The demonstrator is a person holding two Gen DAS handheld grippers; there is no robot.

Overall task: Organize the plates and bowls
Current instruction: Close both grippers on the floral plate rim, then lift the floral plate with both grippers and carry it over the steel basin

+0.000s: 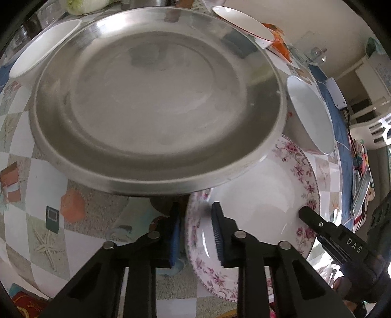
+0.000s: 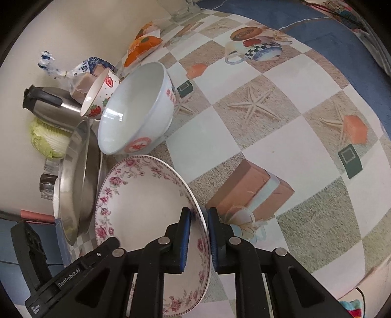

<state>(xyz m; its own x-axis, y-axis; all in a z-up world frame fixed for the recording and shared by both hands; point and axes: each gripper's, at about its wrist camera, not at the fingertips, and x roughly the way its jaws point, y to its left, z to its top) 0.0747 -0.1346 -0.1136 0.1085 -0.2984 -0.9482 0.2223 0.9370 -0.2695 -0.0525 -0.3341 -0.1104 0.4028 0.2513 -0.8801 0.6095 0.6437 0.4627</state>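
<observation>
A floral-rimmed white plate [image 2: 136, 203] is gripped at its rim by my right gripper [image 2: 198, 238], one pad on each face. The same plate [image 1: 266, 195] shows in the left wrist view, with the right gripper [image 1: 317, 226] on its far rim. My left gripper [image 1: 195, 234] straddles the plate's near rim, jaws apart, not clamped. A large steel plate [image 1: 156, 102] lies just beyond, its edge overlapping the floral plate; it also shows in the right wrist view [image 2: 75, 176]. A white bowl with red marks [image 2: 136, 107] and a strawberry-print bowl [image 2: 97, 97] stand nearby.
Three white bowls [image 1: 310, 112] [image 1: 41, 49] [image 1: 242, 22] ring the steel plate. A steel kettle [image 2: 48, 105], a cabbage [image 2: 48, 139], a bread bag [image 2: 83, 75] and an orange packet [image 2: 141, 46] sit along the wall. The patterned tablecloth [image 2: 268, 117] stretches to the right.
</observation>
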